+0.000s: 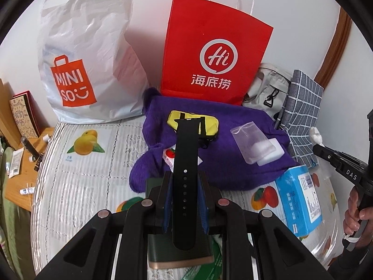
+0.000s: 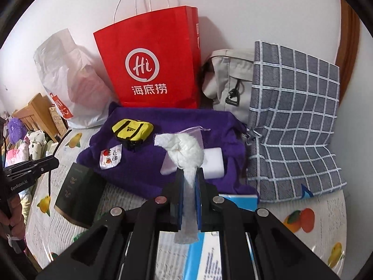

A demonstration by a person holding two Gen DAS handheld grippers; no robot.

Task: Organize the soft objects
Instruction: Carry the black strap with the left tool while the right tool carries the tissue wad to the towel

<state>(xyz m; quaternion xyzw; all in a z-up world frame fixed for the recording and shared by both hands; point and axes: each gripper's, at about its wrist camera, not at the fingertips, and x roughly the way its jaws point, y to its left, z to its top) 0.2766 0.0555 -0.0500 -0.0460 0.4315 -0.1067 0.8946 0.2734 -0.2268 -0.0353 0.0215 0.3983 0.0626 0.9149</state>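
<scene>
White wall at the back, and lined up against it along the surface's far edge are a white plastic bag (image 1: 86, 53), a red paper bag (image 1: 214, 51), a beige bag (image 2: 228, 81) and a grey checked cloth (image 2: 296, 119). Surface itself (image 1: 77, 179) has a clear cover with fruit pictures under it.

Spread out in front of the red bag is a purple towel (image 1: 223, 163), with a little yellow pouch (image 2: 132, 129), a small snack packet (image 2: 110, 157), a see-through drawstring baggie (image 1: 249, 140) and a white block (image 2: 214, 163) all lying on it. Dark green box (image 2: 74, 189) sits just off the towel's near-left corner, blue box (image 1: 300, 198) at its near-right corner.

Left gripper (image 1: 185, 182) is clamped on a black watch strap (image 1: 186, 161), held up over the towel's near edge. Right gripper (image 2: 188, 184) is pinched tight on the tail of a knotted white cloth (image 2: 186, 149), held up above the towel too, in front of the baggie.
</scene>
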